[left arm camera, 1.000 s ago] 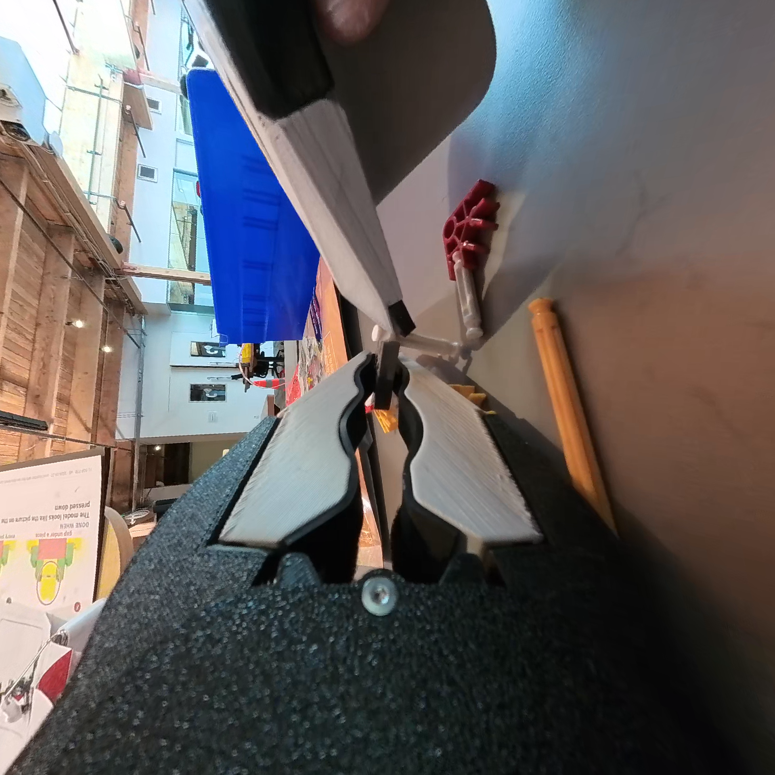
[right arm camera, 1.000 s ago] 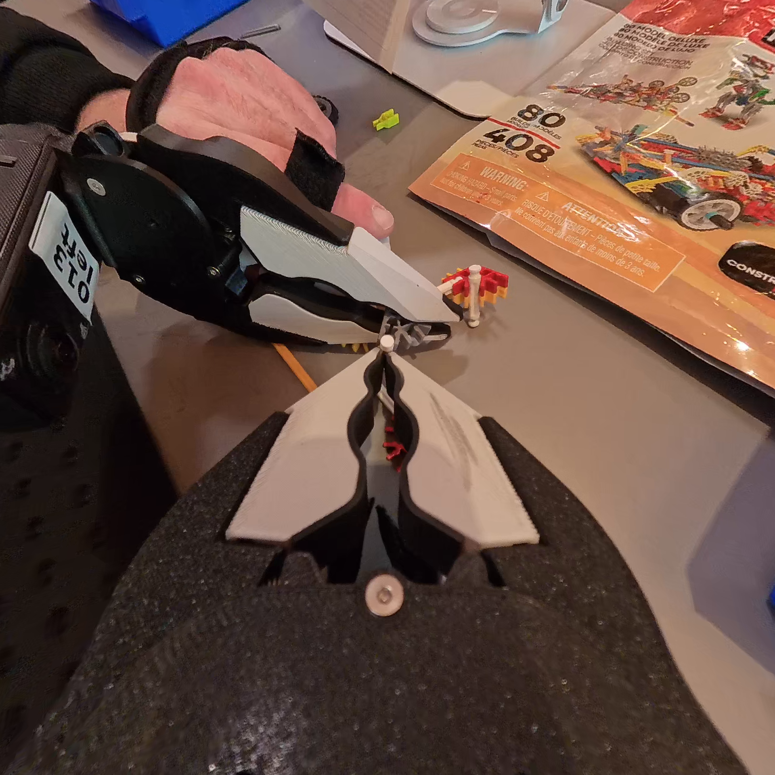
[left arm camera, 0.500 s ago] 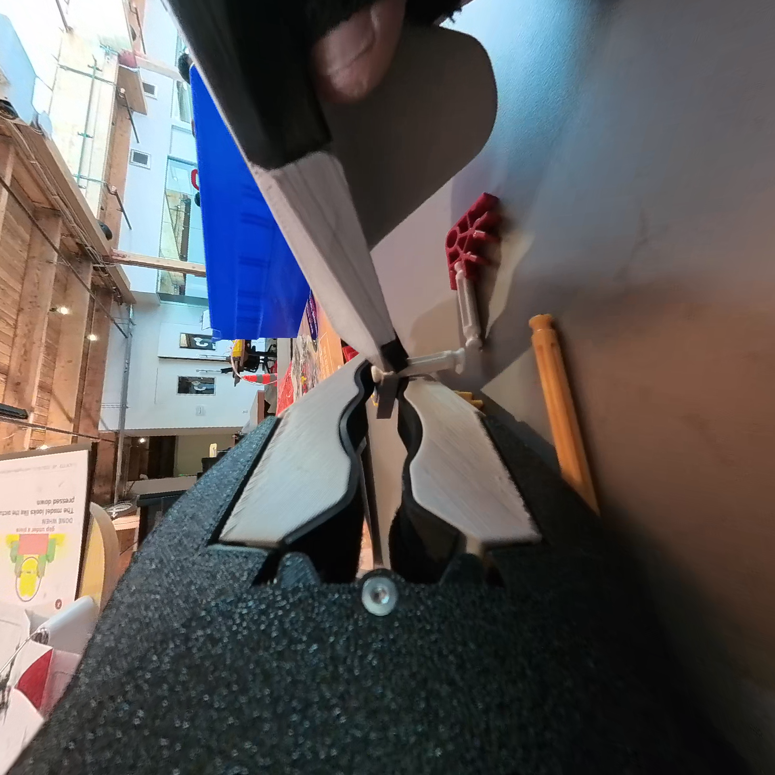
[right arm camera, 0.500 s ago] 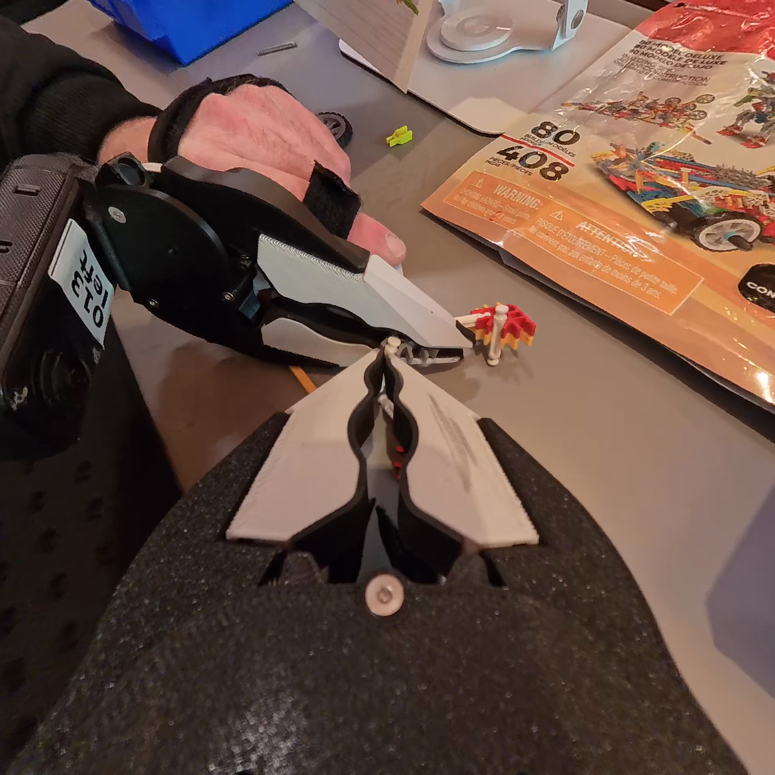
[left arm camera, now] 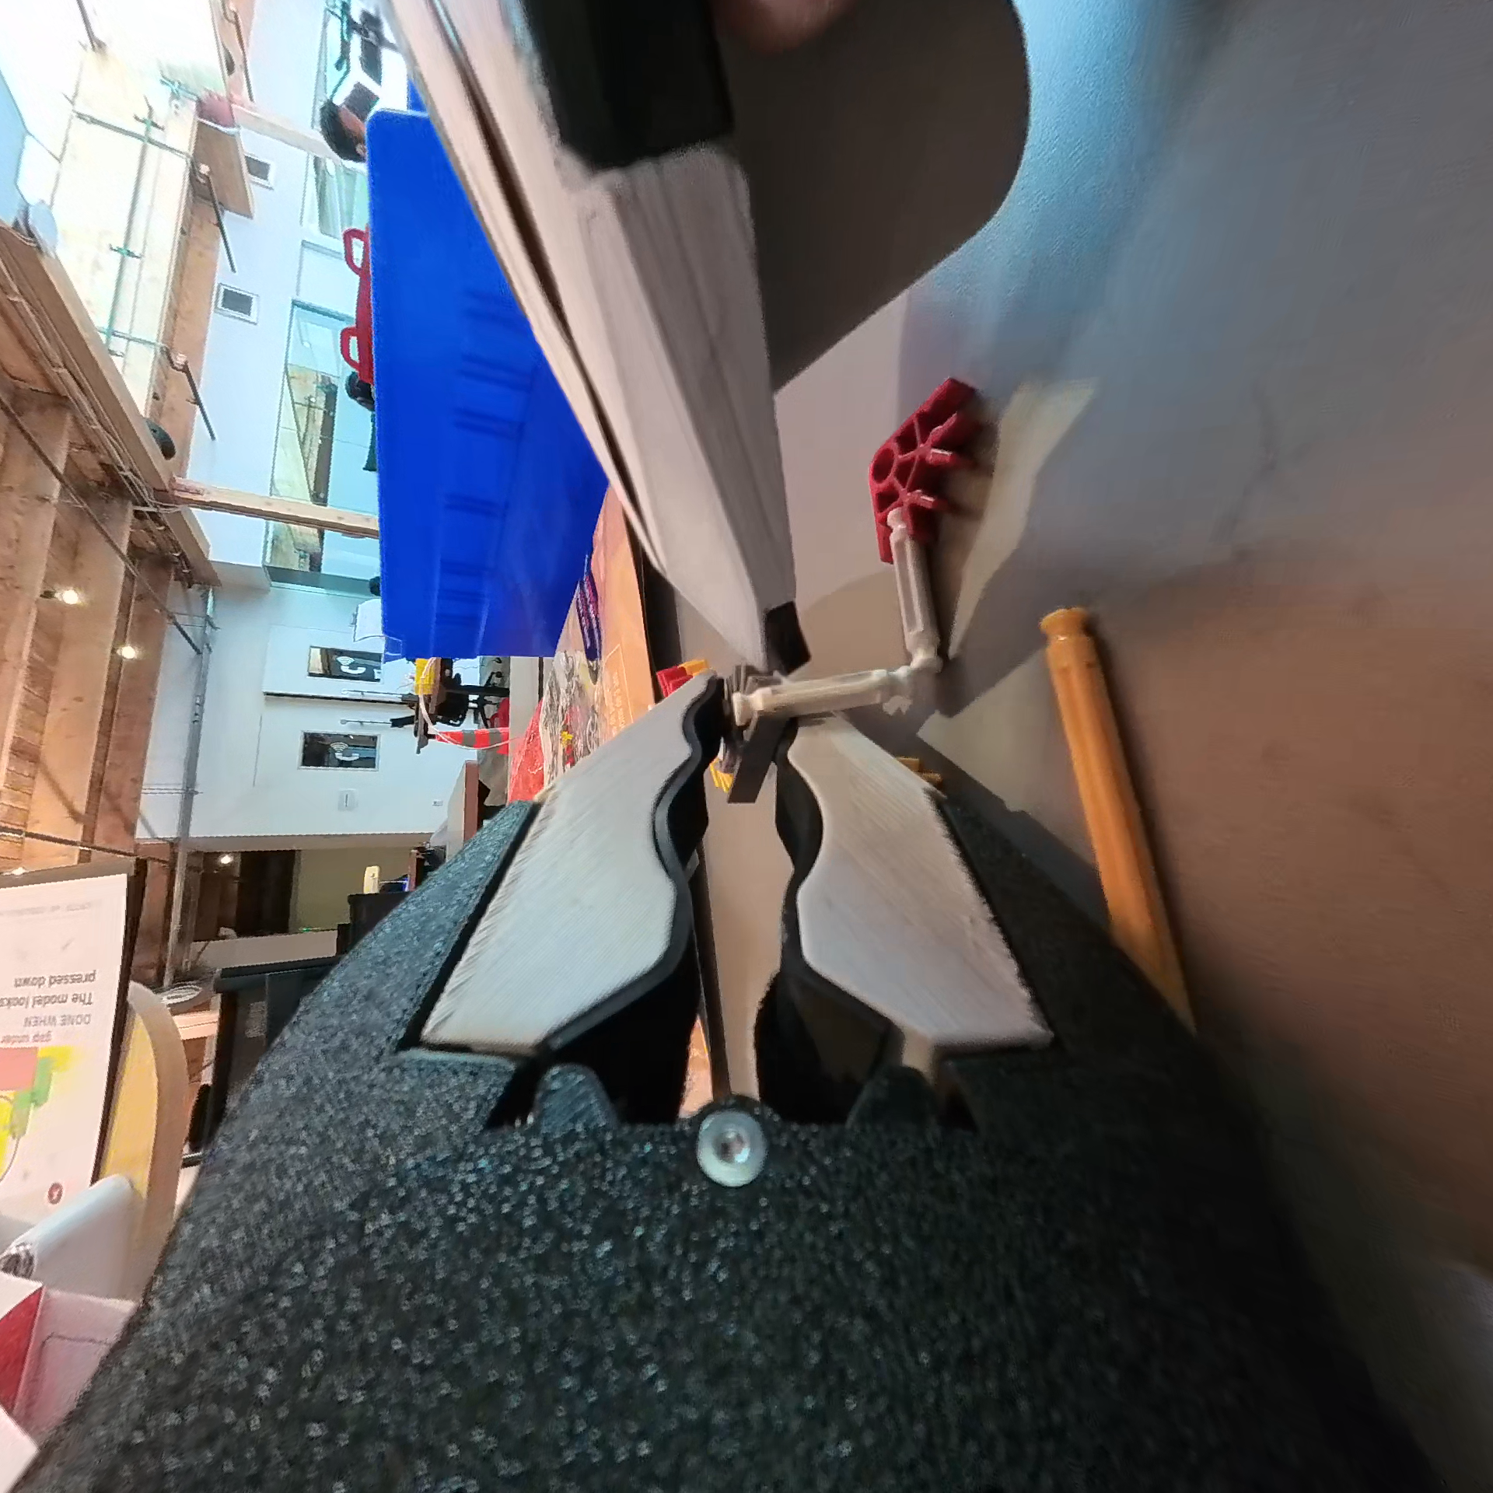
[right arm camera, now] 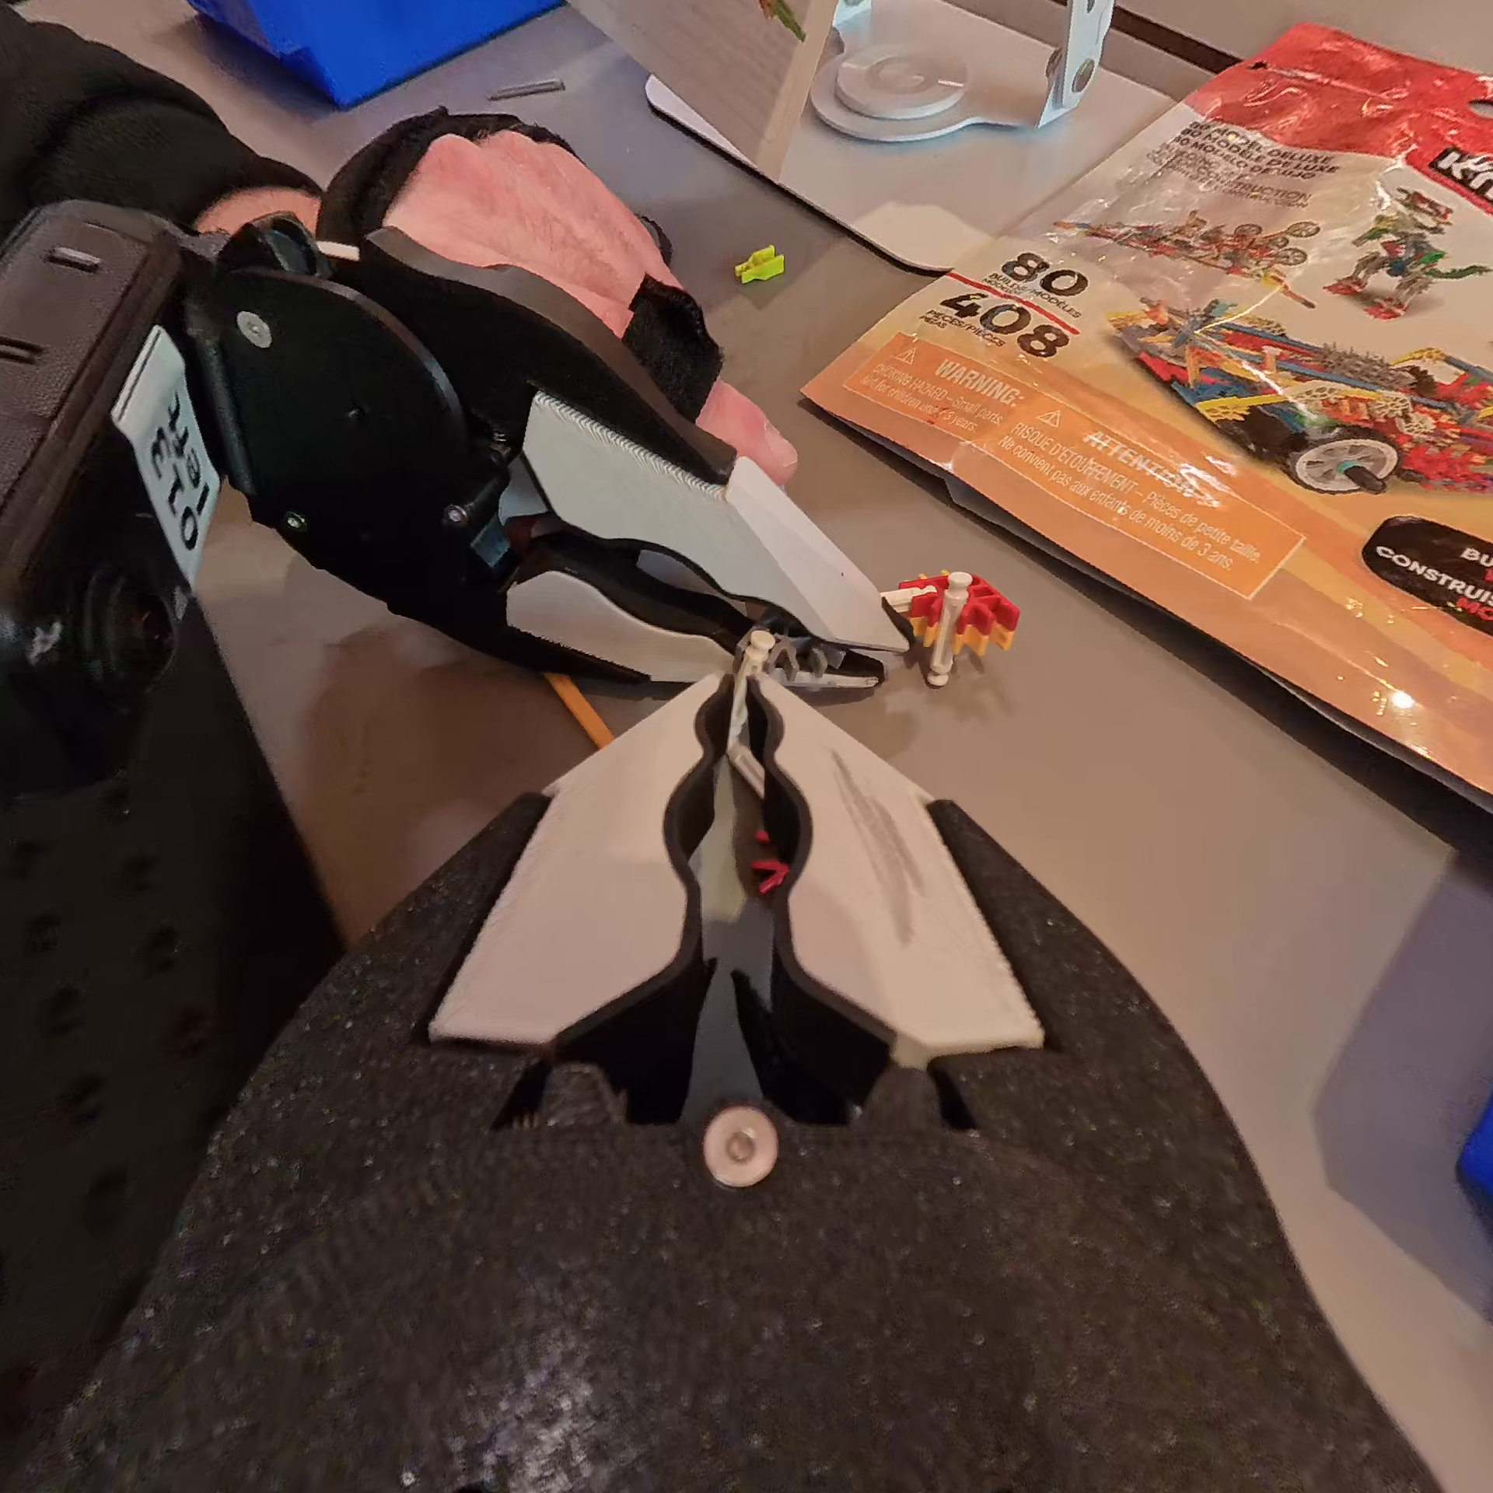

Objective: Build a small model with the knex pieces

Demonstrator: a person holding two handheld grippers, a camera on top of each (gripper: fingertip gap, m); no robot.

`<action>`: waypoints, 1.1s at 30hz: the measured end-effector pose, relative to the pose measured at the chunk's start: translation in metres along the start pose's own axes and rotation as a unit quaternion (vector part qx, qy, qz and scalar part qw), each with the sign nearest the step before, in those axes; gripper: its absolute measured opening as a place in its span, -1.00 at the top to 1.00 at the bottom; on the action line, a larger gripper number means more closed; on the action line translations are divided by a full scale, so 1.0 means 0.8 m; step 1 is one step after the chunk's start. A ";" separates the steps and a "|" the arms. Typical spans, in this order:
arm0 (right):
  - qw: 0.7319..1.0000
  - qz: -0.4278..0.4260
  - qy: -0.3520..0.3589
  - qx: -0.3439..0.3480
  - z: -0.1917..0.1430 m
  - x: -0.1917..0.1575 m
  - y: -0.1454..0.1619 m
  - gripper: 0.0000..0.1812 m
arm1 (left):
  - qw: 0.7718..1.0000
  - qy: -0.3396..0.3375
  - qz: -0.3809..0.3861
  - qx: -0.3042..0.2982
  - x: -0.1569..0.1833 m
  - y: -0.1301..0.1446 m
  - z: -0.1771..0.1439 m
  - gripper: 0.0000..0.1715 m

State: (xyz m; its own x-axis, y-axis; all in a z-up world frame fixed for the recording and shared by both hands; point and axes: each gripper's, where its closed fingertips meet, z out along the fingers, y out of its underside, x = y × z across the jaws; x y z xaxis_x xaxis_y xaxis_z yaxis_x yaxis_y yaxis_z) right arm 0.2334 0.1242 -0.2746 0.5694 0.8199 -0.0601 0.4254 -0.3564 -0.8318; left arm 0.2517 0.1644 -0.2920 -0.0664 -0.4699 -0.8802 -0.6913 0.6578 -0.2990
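Observation:
My left gripper [left arm camera: 747,715] lies on its side low over the grey table [right arm camera: 1091,848] and is shut on a flat grey connector [left arm camera: 751,763], seen edge-on. It also shows in the right wrist view [right arm camera: 885,658] with the connector [right arm camera: 796,650] in its tips. My right gripper [right arm camera: 739,687] is shut on a white rod [right arm camera: 747,670], whose end touches the grey connector. In the left wrist view this rod [left arm camera: 824,695] joins a second white rod [left arm camera: 913,582] with a red connector [left arm camera: 921,468] at its end.
A red and yellow connector cluster with a white rod [right arm camera: 961,614] stands just beyond the left gripper's tips. An orange rod [left arm camera: 1107,808] lies beside the left gripper. A printed parts bag [right arm camera: 1212,404] lies at the right, a small green piece [right arm camera: 759,265] and a blue bin [right arm camera: 363,40] farther back. My right fingertips sit around 4 cm from my left ones. The small green piece [right arm camera: 759,265] is about 20 cm from both grippers' fingertips.
The white rod's end has moved in against the grey connector in the left gripper. Both grippers stay shut. The right wrist view has drawn back a little, so the red and yellow cluster sits farther right.

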 end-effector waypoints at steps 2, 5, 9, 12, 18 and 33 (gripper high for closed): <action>1.000 -0.002 0.000 0.006 -0.002 -0.003 -0.001 0.94 | 1.000 0.001 -0.002 0.001 0.000 0.000 0.000 0.91; 1.000 -0.011 0.025 0.005 -0.003 0.004 -0.002 0.87 | 1.000 0.001 -0.004 0.001 0.000 -0.001 0.000 0.90; 0.999 -0.009 0.033 0.004 0.002 0.008 -0.003 0.87 | 1.000 0.002 -0.010 0.002 -0.001 -0.001 0.000 0.91; 0.999 -0.023 0.044 -0.002 0.005 0.010 -0.003 0.92 | 1.000 0.005 -0.015 0.002 -0.001 -0.001 0.000 0.90; 0.997 -0.050 0.059 -0.008 0.006 0.011 -0.002 0.91 | 1.000 0.010 -0.025 0.002 -0.001 -0.001 0.000 0.90; 0.990 -0.102 0.101 -0.013 0.007 0.014 -0.003 0.93 | 0.998 0.023 -0.052 0.002 -0.001 0.000 0.000 0.90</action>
State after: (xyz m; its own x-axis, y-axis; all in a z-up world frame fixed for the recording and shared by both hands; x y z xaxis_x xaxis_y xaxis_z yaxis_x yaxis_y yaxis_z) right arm 0.2350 0.1371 -0.2762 0.5983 0.7702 0.2209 0.5616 -0.2065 -0.8012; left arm 0.2518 0.1645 -0.2913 -0.0270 -0.5628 -0.8262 -0.6928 0.6063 -0.3904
